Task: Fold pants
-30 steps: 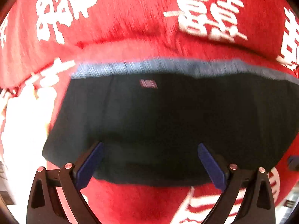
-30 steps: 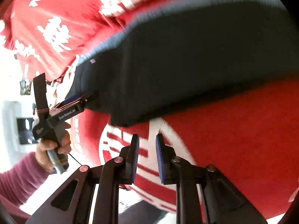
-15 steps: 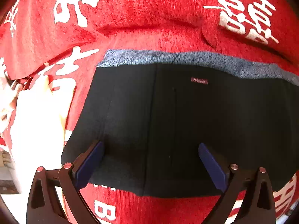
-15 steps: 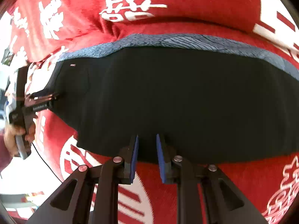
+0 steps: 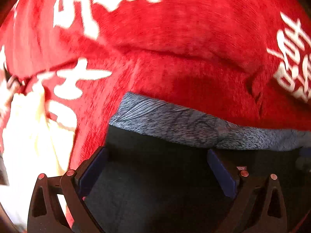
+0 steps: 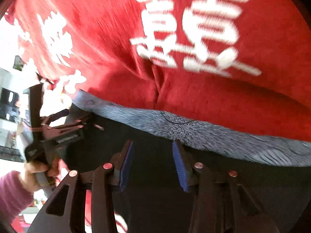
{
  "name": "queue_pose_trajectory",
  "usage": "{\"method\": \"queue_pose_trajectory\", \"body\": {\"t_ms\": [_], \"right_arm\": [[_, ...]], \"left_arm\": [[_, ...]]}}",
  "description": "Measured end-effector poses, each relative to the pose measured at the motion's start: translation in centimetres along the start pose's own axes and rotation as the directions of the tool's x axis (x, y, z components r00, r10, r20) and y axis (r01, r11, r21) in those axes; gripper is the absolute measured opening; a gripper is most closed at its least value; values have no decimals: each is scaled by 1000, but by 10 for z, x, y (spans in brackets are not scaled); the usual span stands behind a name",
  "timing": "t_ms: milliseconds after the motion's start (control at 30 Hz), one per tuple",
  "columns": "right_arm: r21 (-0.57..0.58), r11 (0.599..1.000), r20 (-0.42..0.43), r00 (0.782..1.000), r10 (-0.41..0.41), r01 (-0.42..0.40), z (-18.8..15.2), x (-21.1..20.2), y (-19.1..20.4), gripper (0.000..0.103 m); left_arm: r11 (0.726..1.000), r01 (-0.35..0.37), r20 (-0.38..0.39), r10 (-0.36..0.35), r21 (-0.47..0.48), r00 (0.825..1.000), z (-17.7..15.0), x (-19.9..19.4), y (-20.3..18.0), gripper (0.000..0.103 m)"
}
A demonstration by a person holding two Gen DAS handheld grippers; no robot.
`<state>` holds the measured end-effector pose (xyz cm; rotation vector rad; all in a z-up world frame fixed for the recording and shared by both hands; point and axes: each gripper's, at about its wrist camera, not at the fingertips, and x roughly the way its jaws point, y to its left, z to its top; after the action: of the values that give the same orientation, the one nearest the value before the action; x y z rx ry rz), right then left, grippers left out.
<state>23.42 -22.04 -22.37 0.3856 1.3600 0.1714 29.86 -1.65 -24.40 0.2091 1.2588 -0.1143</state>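
My right gripper (image 6: 153,165) has just been opening over the pants (image 6: 233,194), gripping nothing; left gripper (image 5: 157,172) stays wide, empty; blur hides contact.

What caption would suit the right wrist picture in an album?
Right gripper, jaws just opening and empty, above black pants with grey waistband on a red blanket.

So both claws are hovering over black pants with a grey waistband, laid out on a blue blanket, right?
Not quite: the blanket is red with white characters, not blue, as the left wrist view shows. The rest holds: both the left claw and right claw hover over black pants with a grey waistband.
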Motion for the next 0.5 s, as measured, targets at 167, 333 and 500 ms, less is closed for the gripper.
{"method": "queue_pose_trajectory", "body": {"t_ms": [167,333,500], "right_arm": [[-6,986,58,985,-165,166,2,-6,-18,41],[90,993,80,994,-79,72,-22,-54,-41,51],[192,981,75,996,-47,32,-85,-92,-70,52]], "left_arm": [[999,34,-21,-35,-43,999,-3,0,18,103],[999,-21,1,21,25,1000,-15,-34,-2,103],[989,13,18,-16,147,1000,-43,-75,-51,103]]}}
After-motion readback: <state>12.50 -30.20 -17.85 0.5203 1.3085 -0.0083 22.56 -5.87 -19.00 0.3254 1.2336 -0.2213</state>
